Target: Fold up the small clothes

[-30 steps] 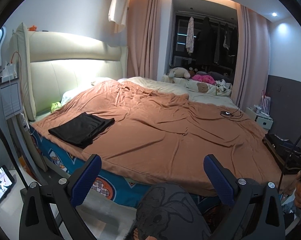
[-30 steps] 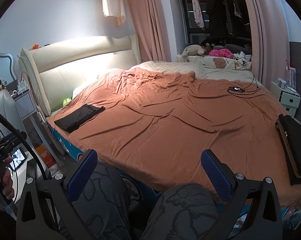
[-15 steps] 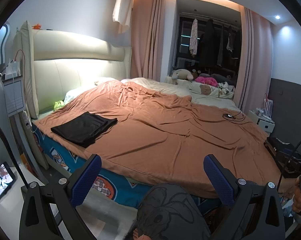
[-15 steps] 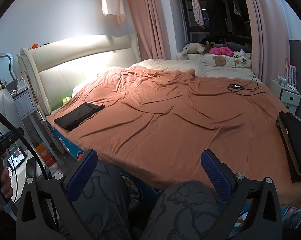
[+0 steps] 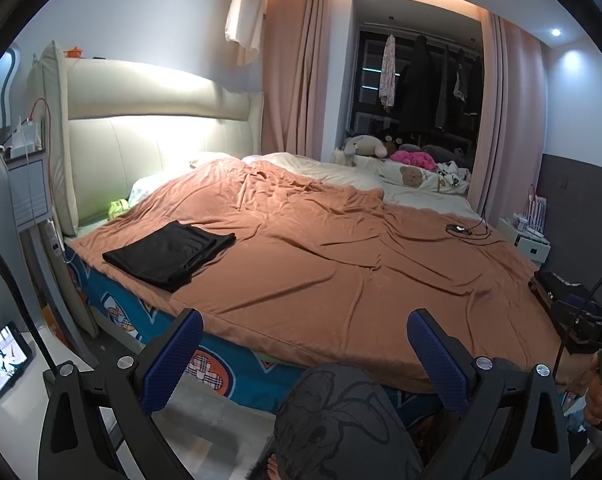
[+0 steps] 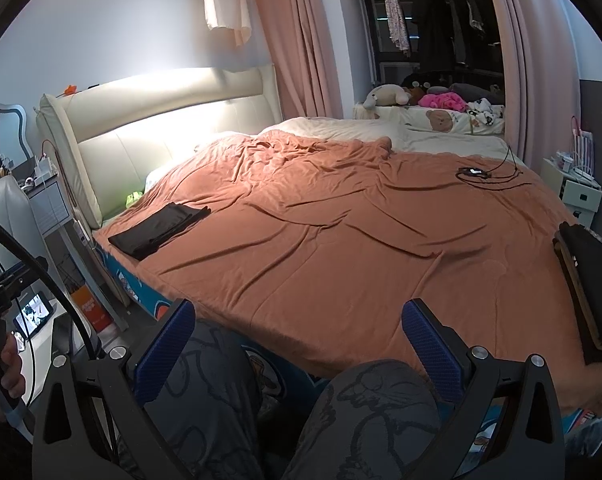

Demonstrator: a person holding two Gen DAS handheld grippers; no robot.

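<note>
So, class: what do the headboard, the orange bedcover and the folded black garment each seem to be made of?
Headboard: probably cream leather or faux leather; smooth padded panels with a soft sheen under the light.
Orange bedcover: soft matte fabric; it drapes in fine wrinkles.
Folded black garment: thin matte cloth, lying flat in layers; fibre unclear.

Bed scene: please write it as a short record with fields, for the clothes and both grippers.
folded garment: black, flat on the brown blanket, near the headboard
dark stack: clothes at the bed's right edge
left gripper: open, empty, off the near bed edge
right gripper: open, empty, above the person's knees
other item: small device with cable on the blanket
</note>
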